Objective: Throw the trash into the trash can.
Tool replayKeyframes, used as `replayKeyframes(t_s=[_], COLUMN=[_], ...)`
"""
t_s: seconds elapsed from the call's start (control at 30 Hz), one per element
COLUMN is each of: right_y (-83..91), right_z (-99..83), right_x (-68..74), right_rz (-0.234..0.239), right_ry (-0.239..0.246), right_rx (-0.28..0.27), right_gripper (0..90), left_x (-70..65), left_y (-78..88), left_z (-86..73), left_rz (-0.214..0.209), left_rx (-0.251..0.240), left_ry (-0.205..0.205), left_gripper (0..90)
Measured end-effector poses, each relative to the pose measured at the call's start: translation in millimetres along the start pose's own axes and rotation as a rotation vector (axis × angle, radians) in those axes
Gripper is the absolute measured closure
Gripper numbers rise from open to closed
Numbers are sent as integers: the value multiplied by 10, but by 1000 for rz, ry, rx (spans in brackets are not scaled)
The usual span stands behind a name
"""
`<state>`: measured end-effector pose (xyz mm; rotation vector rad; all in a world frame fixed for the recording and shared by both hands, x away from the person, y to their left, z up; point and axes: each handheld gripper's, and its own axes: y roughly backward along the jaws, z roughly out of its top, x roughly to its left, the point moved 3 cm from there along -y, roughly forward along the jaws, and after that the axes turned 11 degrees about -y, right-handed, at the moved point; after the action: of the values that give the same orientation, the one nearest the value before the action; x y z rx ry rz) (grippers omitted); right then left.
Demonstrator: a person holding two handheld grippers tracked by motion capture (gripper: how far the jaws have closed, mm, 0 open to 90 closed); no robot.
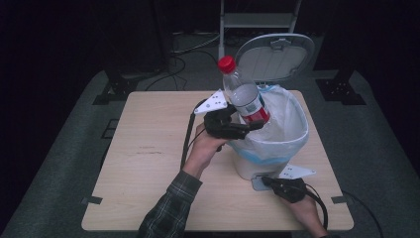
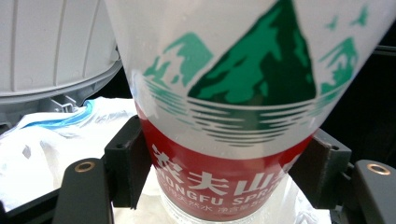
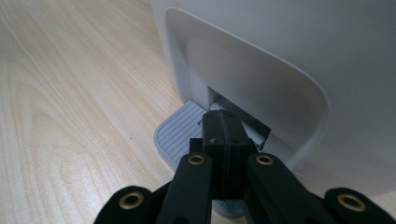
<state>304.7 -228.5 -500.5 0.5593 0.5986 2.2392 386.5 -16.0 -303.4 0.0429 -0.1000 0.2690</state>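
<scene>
My left hand-held gripper [image 1: 241, 127] grasps the water bottle [image 1: 243, 94] by its red label band, cap tilted up and away from me, base hanging just over the near rim of the lined pedal bin [image 1: 296, 140]. The open mouth lies directly below (plenty of room inside). My right hand-held gripper [image 3: 223, 140], clenched empty, presses the pedal [image 3: 180, 132] on the desk [image 1: 148, 158], holding the lid [image 1: 275, 55] upright.
</scene>
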Motion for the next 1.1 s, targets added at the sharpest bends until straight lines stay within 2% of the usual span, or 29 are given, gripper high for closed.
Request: replayKeyframes(t_s=[0.5,0.67,1.1], right_y=[2,2,3], right_z=[1,1,0], right_x=[-4,-5,-5], right_rz=[3,3,2], right_ry=[-1,-1,1], right_rx=[3,4,4], right_gripper=[899,899,899], left_x=[-5,4,37], left_y=[10,35,176], left_z=[-26,-37,2], left_rz=[6,32,72], left_rx=[15,-15,-17], left_ry=[-22,-40,-52], left_gripper=[281,269,249])
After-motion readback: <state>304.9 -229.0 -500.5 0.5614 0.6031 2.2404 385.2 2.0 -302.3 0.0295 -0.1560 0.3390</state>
